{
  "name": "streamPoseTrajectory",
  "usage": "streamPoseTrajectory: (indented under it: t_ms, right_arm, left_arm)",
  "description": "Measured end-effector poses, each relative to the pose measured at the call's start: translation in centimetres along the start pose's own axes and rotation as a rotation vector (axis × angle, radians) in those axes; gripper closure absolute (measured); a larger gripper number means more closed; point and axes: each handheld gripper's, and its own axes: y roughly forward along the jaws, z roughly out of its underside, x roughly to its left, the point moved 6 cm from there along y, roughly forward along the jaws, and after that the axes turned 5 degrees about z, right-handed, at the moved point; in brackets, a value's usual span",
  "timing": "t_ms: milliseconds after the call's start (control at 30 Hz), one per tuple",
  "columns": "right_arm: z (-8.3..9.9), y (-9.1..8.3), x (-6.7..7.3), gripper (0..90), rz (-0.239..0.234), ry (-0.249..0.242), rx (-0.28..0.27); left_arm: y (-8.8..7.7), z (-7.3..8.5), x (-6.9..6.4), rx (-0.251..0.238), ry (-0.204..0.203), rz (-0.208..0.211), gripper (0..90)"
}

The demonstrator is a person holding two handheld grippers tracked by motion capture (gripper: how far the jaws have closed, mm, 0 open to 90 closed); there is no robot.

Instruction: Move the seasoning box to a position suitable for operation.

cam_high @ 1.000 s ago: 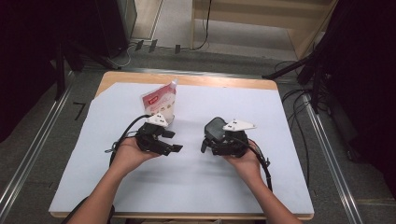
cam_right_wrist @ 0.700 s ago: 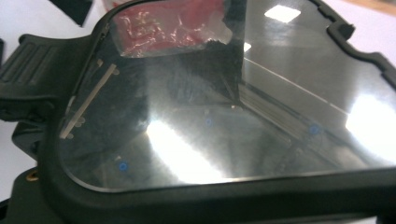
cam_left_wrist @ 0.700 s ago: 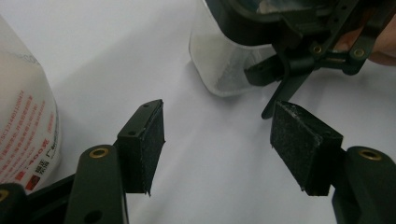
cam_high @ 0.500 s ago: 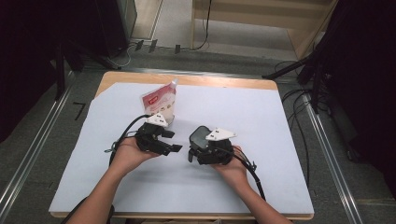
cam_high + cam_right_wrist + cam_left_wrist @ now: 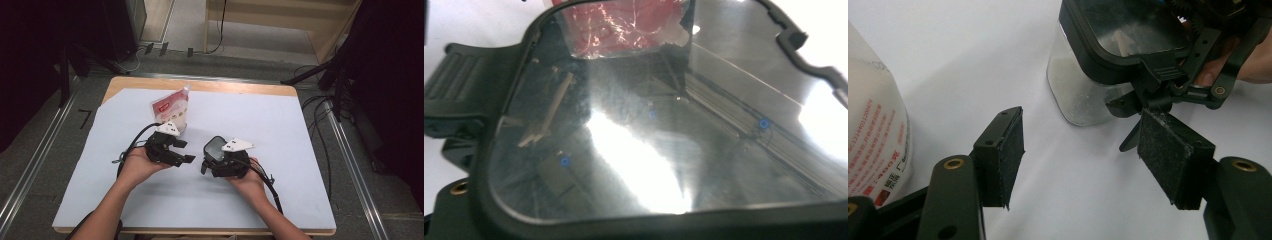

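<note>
Jar [image 5: 216,150] (clear, black-lidded) stands pinched in the right gripper [image 5: 226,161] jaws; left gripper [image 5: 1093,150] jaws spread beside it, pouch [image 5: 171,109] behind on the bench [image 5: 300,130].

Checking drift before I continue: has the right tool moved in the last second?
Yes. The right tool, gripping the clear container, has shifted left, toward the red pouch standing at the table's far side.

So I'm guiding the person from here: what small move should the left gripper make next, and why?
Probably ease the open left gripper a little toward the clear container, then close gently on its clear wall. Its pads stand apart with nothing between them, while the right gripper holds the container by its black-rimmed lid. The red-and-white refill pouch stands apart behind.
</note>
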Motion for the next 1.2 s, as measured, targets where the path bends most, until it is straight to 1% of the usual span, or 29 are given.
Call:
streamPoseTrajectory:
  t_ms: [33, 67, 100, 167, 233, 367, 467, 533, 567, 600, 633, 667, 700, 733, 800, 833, 900, 967, 1000, 1033, 1067, 1100, 1133, 1167, 1200]
  right_arm:
    - [0.0, -0.2, -0.1, 13.5, -0.003, -0.013, -0.001]
    - [0.0, -0.2, -0.1, 13.5, -0.003, -0.013, -0.001]
    - [0.1, -0.5, -0.1, 13.5, 0.000, -0.044, 0.013]
    - [0.2, -0.9, -0.2, 13.5, -0.009, -0.062, 0.020]
    - [0.3, -1.4, -0.2, 13.5, -0.024, -0.047, 0.034]
    - [0.5, -2.4, -0.4, 13.5, -0.032, -0.026, 0.029]
    - [0.7, -3.0, -0.4, 13.5, -0.042, 0.023, 0.042]
    - [0.7, -3.2, -0.4, 13.5, -0.045, 0.023, 0.038]
    - [0.9, -3.7, -0.4, 13.5, -0.048, 0.019, 0.051]
    - [0.9, -3.7, -0.4, 13.5, -0.048, 0.019, 0.051]
    - [1.0, -4.1, -0.4, 13.5, -0.054, 0.020, 0.063]
    - [1.1, -4.3, -0.4, 13.5, -0.062, 0.019, 0.069]
    - [1.1, -4.3, -0.4, 13.5, -0.062, 0.019, 0.069]
    - [1.2, -4.7, -0.3, 14.8, -0.074, 0.014, 0.075]
    - [1.3, -5.1, -0.3, 18.6, -0.085, 0.018, 0.075]
    - [1.2, -5.3, -0.4, 20.6, -0.090, 0.021, 0.072]
    - [1.2, -5.9, -0.4, 26.5, -0.090, 0.014, 0.065]
    - [1.1, -6.4, -0.5, 31.9, -0.080, 0.005, 0.066]
    - [1.1, -6.7, -0.6, 34.8, -0.076, -0.001, 0.066]
    - [1.1, -6.9, -0.7, 37.1, -0.074, 0.003, 0.066]
    - [1.1, -7.1, -0.9, 40.1, -0.063, 0.011, 0.066]
    - [1.2, -7.3, -1.1, 46.9, -0.062, 0.015, 0.060]
    - [1.2, -7.4, -1.3, 50.1, -0.065, 0.014, 0.053]
    - [1.2, -7.5, -1.5, 55.1, -0.066, 0.026, 0.056]
    - [1.2, -7.5, -1.5, 55.1, -0.066, 0.026, 0.056]
  left_arm:
    - [0.0, 0.0, 0.0, 0.007, -0.002, 0.002, 36.3]
    - [0.0, 0.0, 0.0, 0.007, -0.002, 0.002, 36.4]
    - [0.0, 0.1, 0.0, 0.009, 0.004, 0.000, 36.3]
    - [0.0, 0.0, 0.0, 0.009, 0.004, 0.001, 36.4]
    - [0.0, 0.1, 0.0, 0.010, 0.004, 0.000, 36.3]
    - [0.1, 0.0, -0.1, 0.005, -0.002, 0.001, 36.6]
    - [0.3, 0.0, -0.1, 0.010, -0.008, 0.005, 37.5]
    - [0.4, 0.1, -0.2, 0.015, -0.016, 0.011, 38.5]
    - [0.4, 0.1, -0.2, 0.022, -0.019, 0.013, 38.5]
    - [0.4, 0.1, -0.2, 0.022, -0.019, 0.013, 38.8]
    - [0.4, 0.1, -0.2, 0.027, -0.047, 0.027, 39.7]
    - [0.4, 0.1, -0.2, 0.027, -0.047, 0.027, 41.1]
    - [0.5, 0.0, -0.3, 0.026, -0.068, 0.041, 41.1]
    - [0.5, 0.0, -0.3, 0.024, -0.076, 0.042, 45.0]
    - [0.5, 0.0, -0.4, 0.024, -0.077, 0.054, 48.0]
    - [0.5, 0.0, -0.4, 0.023, -0.071, 0.056, 50.5]
    - [0.5, -0.1, -0.5, 0.022, -0.064, 0.053, 55.7]
    - [0.5, -0.1, -0.6, 0.026, -0.064, 0.047, 64.3]
    - [0.5, -0.1, -0.6, 0.026, -0.064, 0.047, 65.7]
    - [0.6, -0.2, -0.6, 0.027, -0.054, 0.039, 69.0]
    - [0.6, -0.3, -0.7, 0.024, -0.049, 0.044, 73.8]
    - [0.6, -0.4, -0.7, 0.020, -0.038, 0.044, 76.6]
    - [0.6, -0.4, -0.7, 0.020, -0.038, 0.044, 80.2]
    - [0.7, -0.4, -0.7, 0.010, -0.030, 0.059, 83.8]
    - [0.7, -0.4, -0.7, 0.010, -0.030, 0.059, 86.7]
